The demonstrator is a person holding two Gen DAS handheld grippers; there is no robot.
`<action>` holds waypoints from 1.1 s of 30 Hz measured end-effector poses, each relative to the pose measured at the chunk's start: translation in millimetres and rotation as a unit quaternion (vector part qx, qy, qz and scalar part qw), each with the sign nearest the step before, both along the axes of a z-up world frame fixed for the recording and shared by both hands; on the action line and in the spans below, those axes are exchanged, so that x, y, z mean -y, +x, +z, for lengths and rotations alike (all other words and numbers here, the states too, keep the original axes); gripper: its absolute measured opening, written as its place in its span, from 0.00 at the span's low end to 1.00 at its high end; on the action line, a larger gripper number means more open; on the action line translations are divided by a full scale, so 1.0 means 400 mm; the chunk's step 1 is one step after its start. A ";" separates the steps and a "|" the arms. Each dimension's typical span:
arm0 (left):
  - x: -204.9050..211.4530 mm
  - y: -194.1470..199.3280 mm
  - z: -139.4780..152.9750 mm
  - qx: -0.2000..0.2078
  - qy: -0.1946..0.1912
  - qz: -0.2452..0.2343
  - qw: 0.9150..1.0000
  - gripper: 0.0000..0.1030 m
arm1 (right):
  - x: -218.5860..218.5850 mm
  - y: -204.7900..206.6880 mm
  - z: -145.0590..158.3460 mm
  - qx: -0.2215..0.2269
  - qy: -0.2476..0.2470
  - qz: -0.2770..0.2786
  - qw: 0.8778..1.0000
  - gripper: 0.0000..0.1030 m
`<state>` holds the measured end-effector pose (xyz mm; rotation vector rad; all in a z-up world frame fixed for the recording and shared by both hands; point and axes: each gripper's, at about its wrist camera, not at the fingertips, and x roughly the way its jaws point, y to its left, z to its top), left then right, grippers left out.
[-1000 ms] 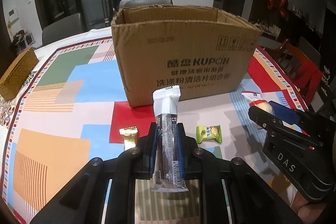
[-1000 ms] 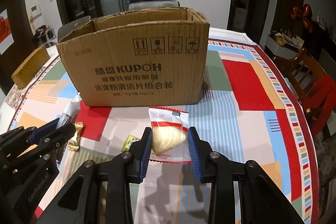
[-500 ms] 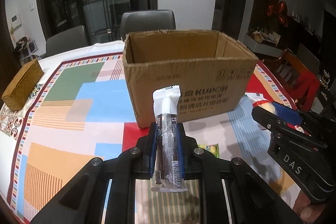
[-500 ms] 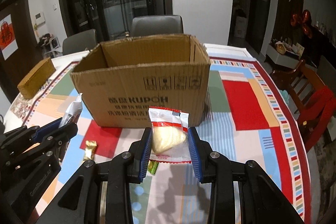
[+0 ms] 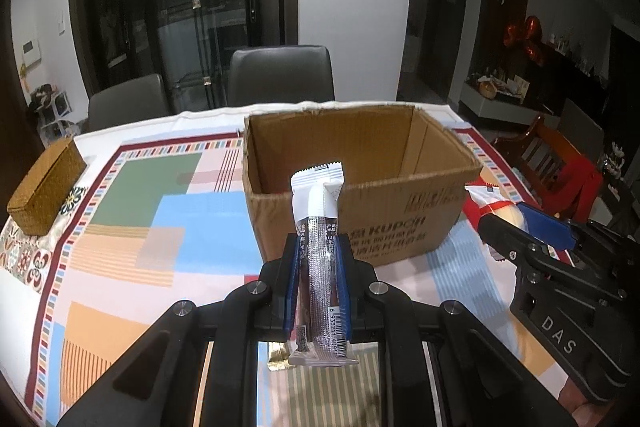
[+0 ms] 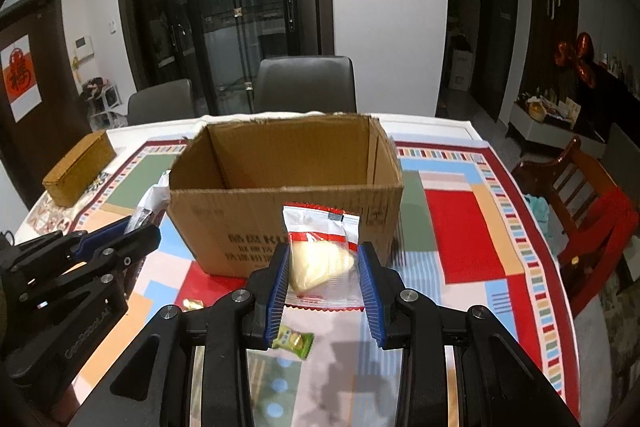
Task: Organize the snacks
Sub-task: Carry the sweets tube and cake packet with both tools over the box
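Observation:
My left gripper (image 5: 318, 255) is shut on a long silver and white snack bar (image 5: 320, 247) and holds it upright in front of the open cardboard box (image 5: 400, 227). My right gripper (image 6: 323, 259) is shut on a clear red-trimmed packet with a pale pastry (image 6: 320, 255), held above the table before the same box (image 6: 224, 239). The right gripper also shows in the left wrist view (image 5: 528, 231), and the left gripper in the right wrist view (image 6: 116, 239). A green candy (image 6: 292, 339) and a gold candy (image 6: 192, 303) lie on the tablecloth below.
The box's inside shows bare cardboard walls. A woven brown box (image 5: 48, 187) sits at the table's far left edge. Grey chairs (image 5: 280, 75) stand behind the table and a wooden chair with a red cloth (image 6: 592, 211) at the right. The gold candy also shows under the bar (image 5: 278, 361).
Both grippers have risen with their snacks, so the box's open top and inside now show. The candies on the cloth sit lower and nearer in view.

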<state>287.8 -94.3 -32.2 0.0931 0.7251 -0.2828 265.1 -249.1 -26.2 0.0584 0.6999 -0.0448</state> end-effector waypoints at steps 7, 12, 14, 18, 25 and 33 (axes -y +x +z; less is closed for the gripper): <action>0.006 0.024 0.049 0.018 -0.005 -0.006 1.000 0.17 | 0.006 0.018 0.037 0.014 -0.004 0.000 1.000 0.34; 0.015 0.041 0.078 0.027 -0.008 -0.014 1.000 0.17 | 0.009 0.033 0.065 0.025 -0.007 -0.002 1.000 0.34; 0.018 0.050 0.088 0.032 -0.007 -0.015 0.999 0.17 | 0.010 0.040 0.078 0.031 -0.011 -0.002 0.999 0.34; 0.022 0.071 0.108 0.041 -0.005 -0.015 0.999 0.17 | 0.010 0.054 0.094 0.041 -0.017 -0.002 0.999 0.34; 0.017 0.123 0.123 0.046 -0.006 -0.015 0.999 0.17 | 0.012 0.097 0.113 0.050 -0.017 -0.001 0.999 0.34; 0.017 0.183 0.118 0.056 -0.003 -0.017 0.998 0.17 | 0.010 0.145 0.119 0.049 -0.016 -0.002 0.999 0.34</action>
